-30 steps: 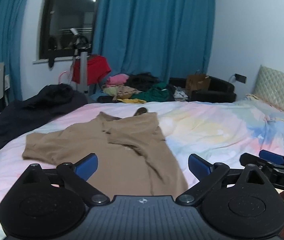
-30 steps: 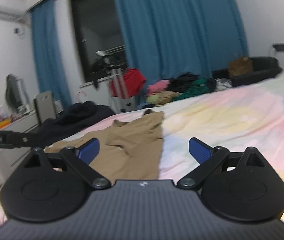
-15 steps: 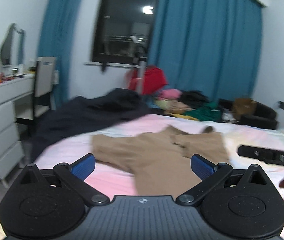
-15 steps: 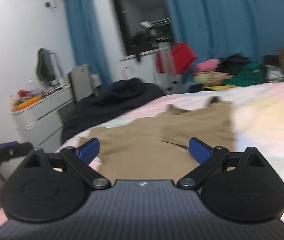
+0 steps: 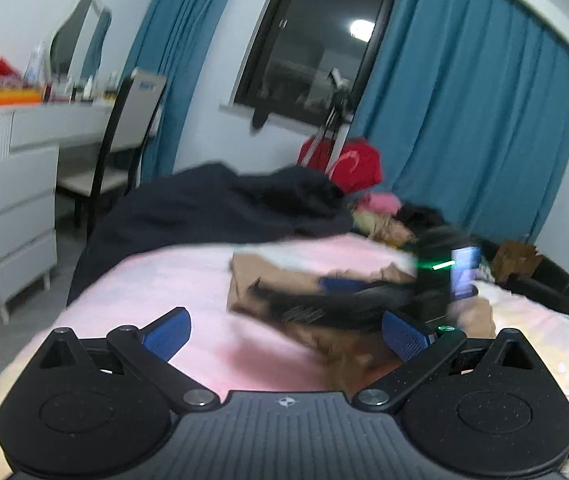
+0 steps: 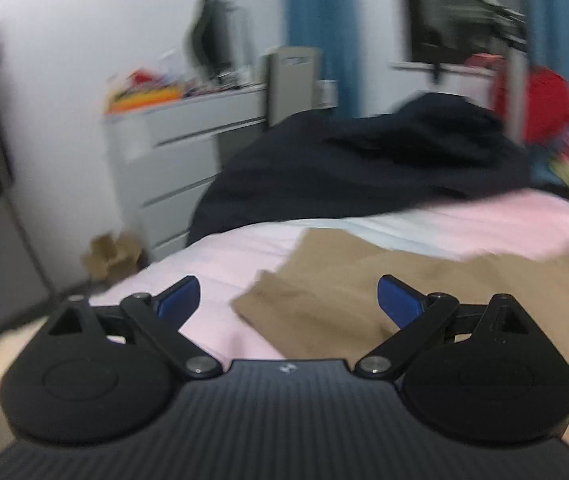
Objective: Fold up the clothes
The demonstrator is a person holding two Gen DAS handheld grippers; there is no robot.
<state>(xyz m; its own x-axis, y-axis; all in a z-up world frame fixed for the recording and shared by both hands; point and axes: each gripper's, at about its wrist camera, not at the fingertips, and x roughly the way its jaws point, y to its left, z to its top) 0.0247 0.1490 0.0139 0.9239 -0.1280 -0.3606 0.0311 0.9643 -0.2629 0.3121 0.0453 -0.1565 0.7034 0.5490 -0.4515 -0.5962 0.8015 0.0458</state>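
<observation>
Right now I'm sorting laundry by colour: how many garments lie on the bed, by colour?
Tan cotton shirt: 1
Dark navy garment heap: 1, though it may hold more
Total: 2 on the pink bedsheet

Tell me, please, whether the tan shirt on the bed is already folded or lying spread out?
Mostly spread: the tan shirt lies flat across the pink bedsheet, a sleeve reaching left. Blur hides its far side.

No text, label or number is legible anywhere; the lit screen is too blurred to read.
</observation>
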